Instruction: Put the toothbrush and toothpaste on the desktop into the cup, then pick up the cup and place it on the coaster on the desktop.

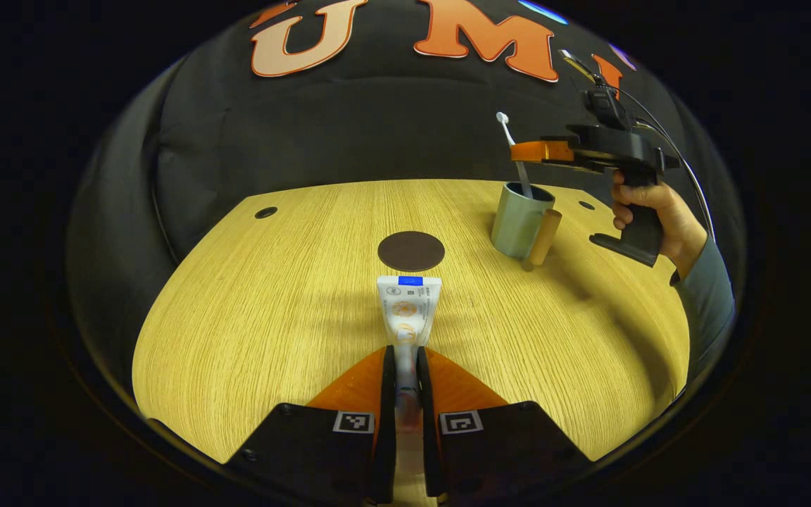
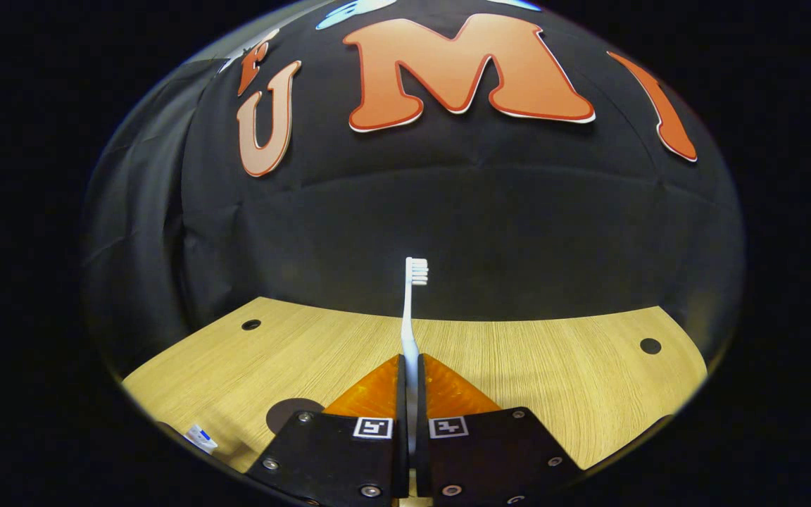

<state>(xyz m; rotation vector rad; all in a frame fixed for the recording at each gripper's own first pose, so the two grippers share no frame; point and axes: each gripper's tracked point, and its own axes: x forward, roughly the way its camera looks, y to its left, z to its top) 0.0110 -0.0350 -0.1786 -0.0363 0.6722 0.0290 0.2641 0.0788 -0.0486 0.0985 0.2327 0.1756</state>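
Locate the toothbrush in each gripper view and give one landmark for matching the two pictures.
Left gripper view: the toothbrush is at upper right, held by the right gripper with its lower end inside the cup.
Right gripper view: the toothbrush stands upright at centre, rising from between the right gripper's fingers, bristles on top.
Shared landmark: the round dark coaster on the desktop.

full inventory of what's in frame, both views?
toothpaste: 1, white tube, lying on desktop, tail end in left tool
toothbrush: 1, white, upright, lower end in cup, held by right tool
cup: 1, grey-green with wooden handle, far right of desktop
coaster: 1, dark brown, round, desktop centre, bare
desktop: 1, light wood, small dark holes
left tool: 1, shut on toothpaste
right tool: 1, shut on toothbrush above cup
hand: 1, holding right tool, grey sleeve
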